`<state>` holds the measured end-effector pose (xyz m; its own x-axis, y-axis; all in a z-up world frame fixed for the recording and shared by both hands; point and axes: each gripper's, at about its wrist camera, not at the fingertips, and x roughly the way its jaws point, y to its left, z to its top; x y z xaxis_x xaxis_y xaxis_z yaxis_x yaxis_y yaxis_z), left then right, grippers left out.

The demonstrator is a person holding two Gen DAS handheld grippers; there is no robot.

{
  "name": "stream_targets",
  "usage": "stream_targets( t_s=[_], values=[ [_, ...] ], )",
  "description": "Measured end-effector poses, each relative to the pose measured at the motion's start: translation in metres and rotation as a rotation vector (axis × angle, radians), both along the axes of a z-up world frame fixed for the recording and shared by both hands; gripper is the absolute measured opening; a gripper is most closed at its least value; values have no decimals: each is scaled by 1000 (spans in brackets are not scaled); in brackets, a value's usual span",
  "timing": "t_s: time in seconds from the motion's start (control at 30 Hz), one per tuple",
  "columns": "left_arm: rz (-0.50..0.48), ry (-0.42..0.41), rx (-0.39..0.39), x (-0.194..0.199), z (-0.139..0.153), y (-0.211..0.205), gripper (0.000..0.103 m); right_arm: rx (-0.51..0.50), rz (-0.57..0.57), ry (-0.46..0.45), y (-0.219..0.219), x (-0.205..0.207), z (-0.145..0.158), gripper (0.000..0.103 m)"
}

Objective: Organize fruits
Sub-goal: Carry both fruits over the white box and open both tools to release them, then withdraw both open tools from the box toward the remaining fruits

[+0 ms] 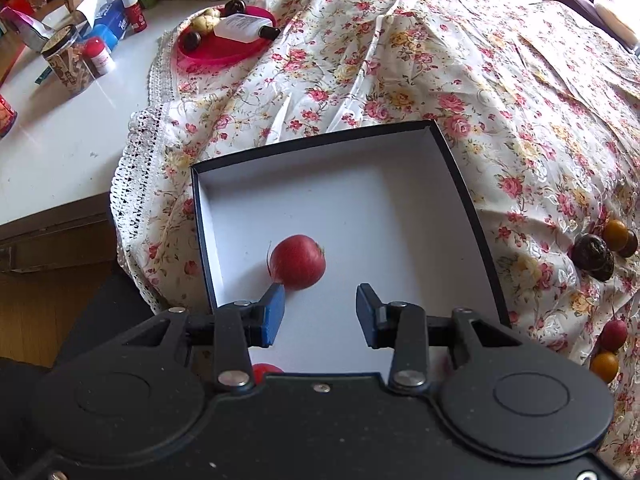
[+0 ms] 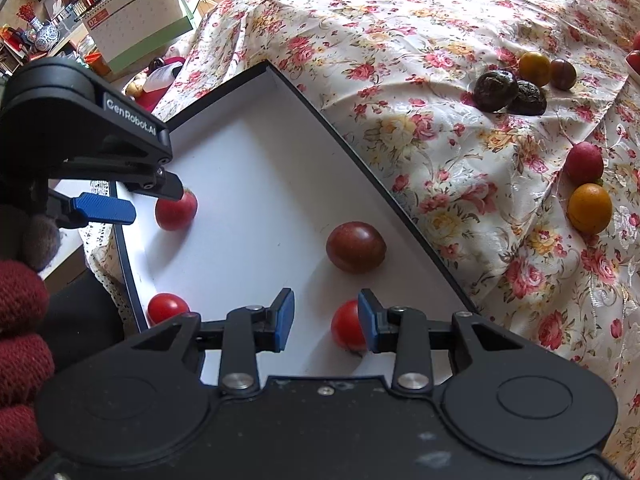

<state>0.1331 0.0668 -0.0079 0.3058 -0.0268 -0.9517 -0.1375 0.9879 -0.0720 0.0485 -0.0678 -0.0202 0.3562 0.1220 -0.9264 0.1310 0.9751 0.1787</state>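
White card lines the shallow box point(image 1: 360, 200) under the left gripper point(image 1: 320, 312), whose jaws stand apart and empty; the red fruit point(image 1: 297, 261) lies just ahead of its left fingertip, probably just set down.

From the right wrist, the right gripper point(image 2: 326, 320) hovers spread and empty over the same box, a small tomato point(image 2: 346, 326) against its right finger. Loose fruits point(image 2: 588, 208) wait on the floral cloth point(image 2: 440, 20), off to the right.

On my left gripper point(image 2: 120, 196), at the left of the right wrist view, white lettering reads "GenRobot.AI", and the desk calendar point(image 2: 136, 28) in the upper left shows "02"; the other labels are too blurred to read.
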Motion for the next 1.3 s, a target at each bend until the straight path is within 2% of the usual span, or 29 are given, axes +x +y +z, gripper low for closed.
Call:
stream_targets(
  t_s=[0.33, 0.7, 1.0, 1.3],
  values=[
    [-4, 12, 11, 0, -2, -1, 48, 4, 8, 3, 1, 1, 0, 37],
    [-38, 7, 33, -3, -1, -7, 48, -15, -13, -5, -9, 22, 7, 38],
    [-85, -13, 65, -7, 1, -17, 48, -25, -1, -43, -15, 35, 19, 38],
    [-162, -50, 73, -13, 4, -33, 48, -43, -72, -100, -52, 29, 37, 38]
  ],
)
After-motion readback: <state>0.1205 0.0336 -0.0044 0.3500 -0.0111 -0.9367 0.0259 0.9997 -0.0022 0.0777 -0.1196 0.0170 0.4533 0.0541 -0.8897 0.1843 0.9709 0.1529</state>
